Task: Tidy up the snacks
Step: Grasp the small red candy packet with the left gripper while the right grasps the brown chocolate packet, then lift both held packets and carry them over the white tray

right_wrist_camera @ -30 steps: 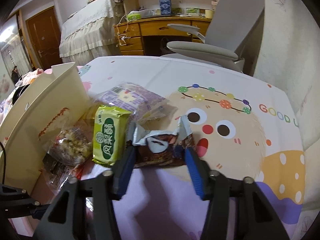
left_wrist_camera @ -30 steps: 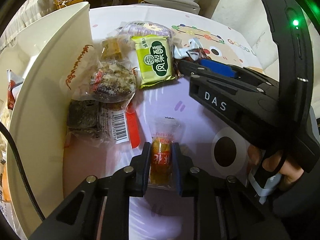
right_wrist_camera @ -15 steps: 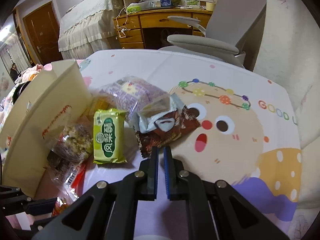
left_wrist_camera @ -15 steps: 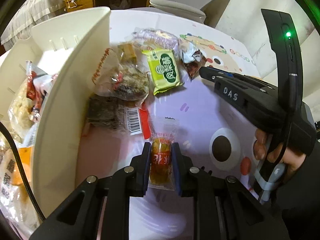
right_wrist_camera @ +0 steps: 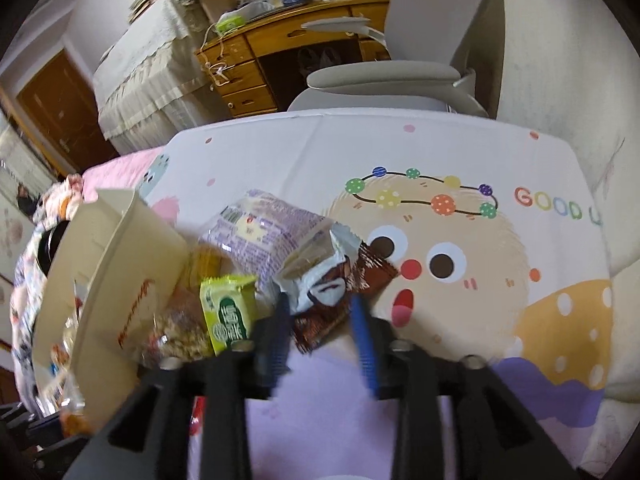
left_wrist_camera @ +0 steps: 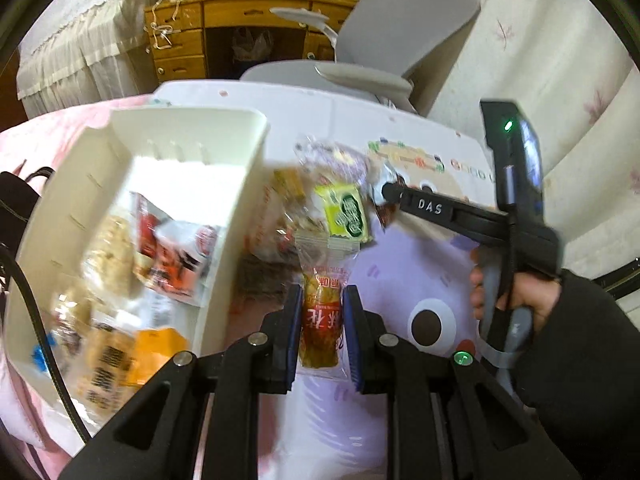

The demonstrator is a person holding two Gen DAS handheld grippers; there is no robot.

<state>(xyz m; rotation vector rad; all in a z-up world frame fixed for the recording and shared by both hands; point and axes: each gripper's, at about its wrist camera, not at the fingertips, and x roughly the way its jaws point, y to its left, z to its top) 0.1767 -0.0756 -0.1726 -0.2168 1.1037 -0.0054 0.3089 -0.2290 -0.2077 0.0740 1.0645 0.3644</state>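
Observation:
My left gripper (left_wrist_camera: pixel 321 300) is shut on a clear packet with a red and yellow snack (left_wrist_camera: pixel 322 320), held above the table just right of the white bin (left_wrist_camera: pixel 224 240). The bin holds several snack bags. My right gripper (right_wrist_camera: pixel 319 308) has its jaws opening, with the near end of a brown and silver wrapper (right_wrist_camera: pixel 332 280) between the blue pads, which do not press on it. In the left wrist view the right gripper (left_wrist_camera: pixel 390 192) points into the snack pile. A green packet (right_wrist_camera: pixel 228 312) and a purple bag (right_wrist_camera: pixel 264 236) lie beside the wrapper.
A clear bag of nutty snack (right_wrist_camera: pixel 176 332) leans against the bin's outer wall (right_wrist_camera: pixel 120 264). The cartoon tablecloth (right_wrist_camera: pixel 460 240) spreads to the right. A grey chair (right_wrist_camera: pixel 380 76) and a wooden desk (right_wrist_camera: pixel 280 48) stand behind the table.
The left gripper has risen with its packet, bringing the bin's inside into view. The right gripper shut empty short of the brown wrapper, then moved forward and spread its jaws around it.

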